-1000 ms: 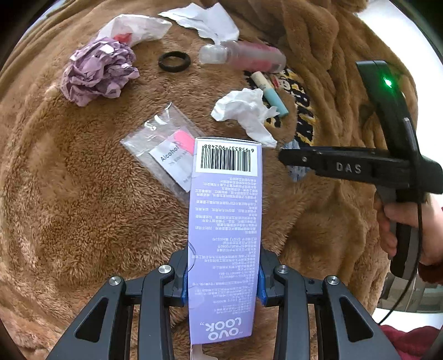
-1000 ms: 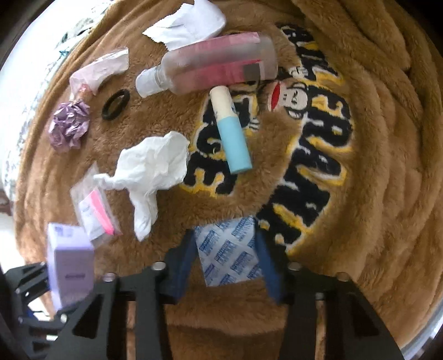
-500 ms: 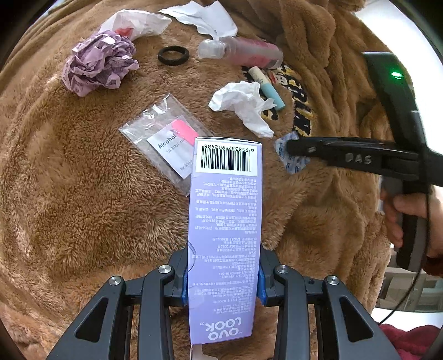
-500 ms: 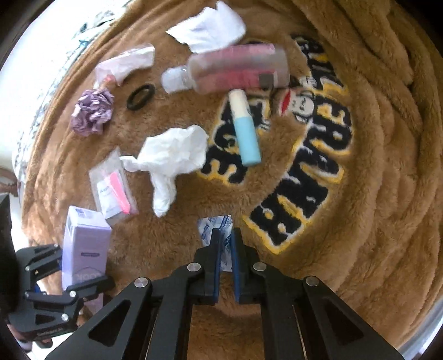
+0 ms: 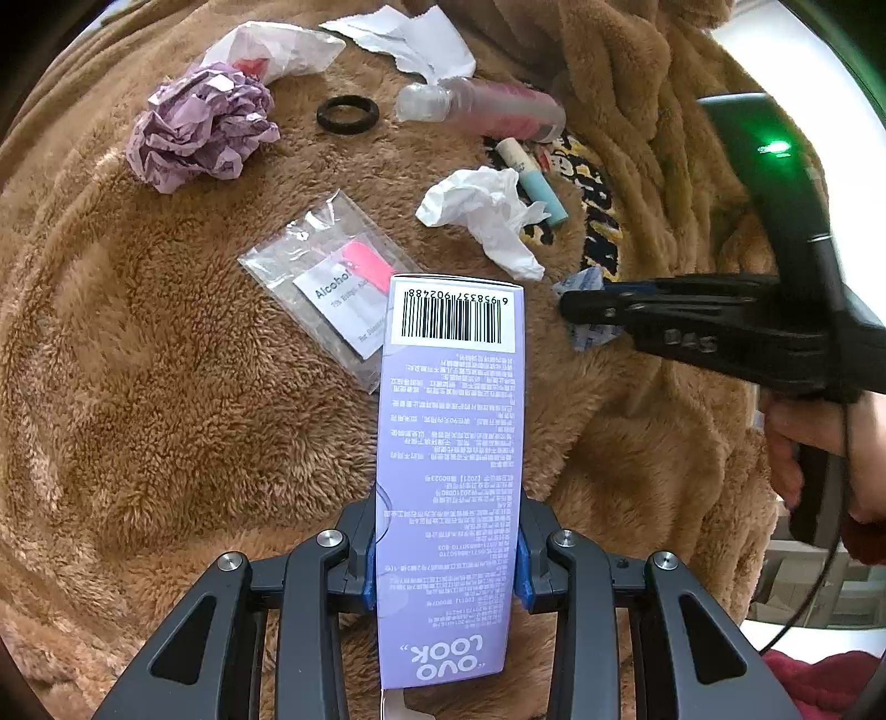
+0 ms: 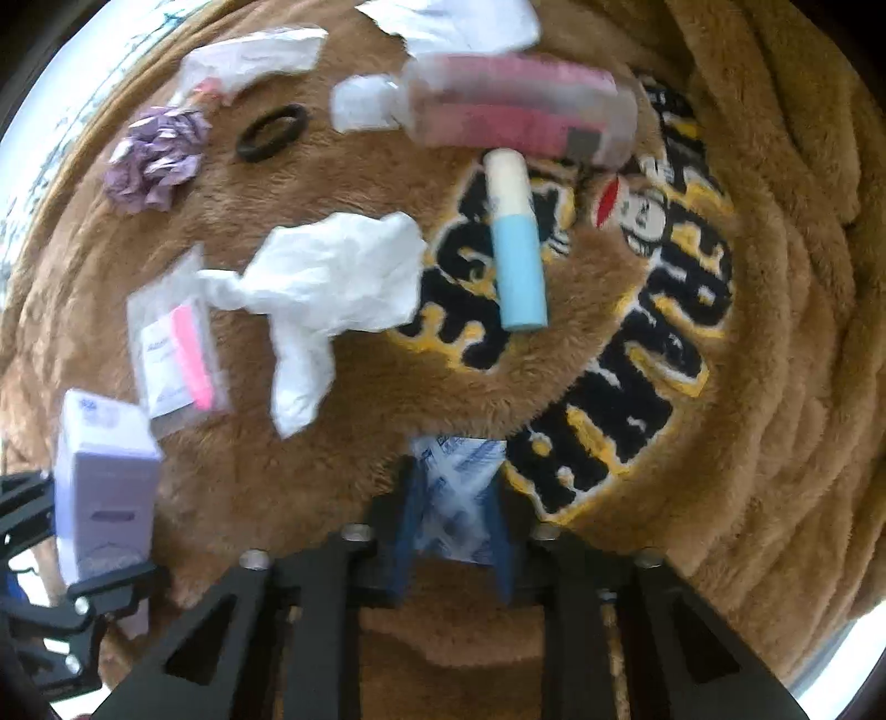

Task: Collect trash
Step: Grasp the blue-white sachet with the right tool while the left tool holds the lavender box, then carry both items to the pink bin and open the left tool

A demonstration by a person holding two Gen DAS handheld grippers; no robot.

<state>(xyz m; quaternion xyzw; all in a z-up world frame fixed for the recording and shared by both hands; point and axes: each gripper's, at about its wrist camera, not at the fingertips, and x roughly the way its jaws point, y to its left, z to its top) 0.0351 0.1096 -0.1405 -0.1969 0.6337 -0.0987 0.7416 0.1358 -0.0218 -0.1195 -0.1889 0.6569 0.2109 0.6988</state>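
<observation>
My left gripper [image 5: 446, 548] is shut on a tall purple box [image 5: 451, 471] and holds it upright above the brown fleece blanket [image 5: 155, 399]; the box also shows in the right wrist view [image 6: 105, 487]. My right gripper [image 6: 451, 515] holds a blue-and-white printed sachet [image 6: 457, 493] between its blue pads, which now stand apart; the view is blurred. The sachet also shows in the left wrist view [image 5: 587, 310] at the right gripper's tip [image 5: 576, 307].
On the blanket lie a crumpled white tissue [image 5: 487, 216], a clear alcohol-wipe bag [image 5: 332, 282], a purple paper ball [image 5: 199, 127], a black ring [image 5: 348, 114], a pink spray bottle [image 6: 498, 105], a blue-and-cream tube [image 6: 515, 249] and torn white wrappers [image 5: 404, 39].
The right gripper's pads, pressed together on the sachet half a second ago, now stand wider apart with the sachet between them. The left gripper still holds the purple box.
</observation>
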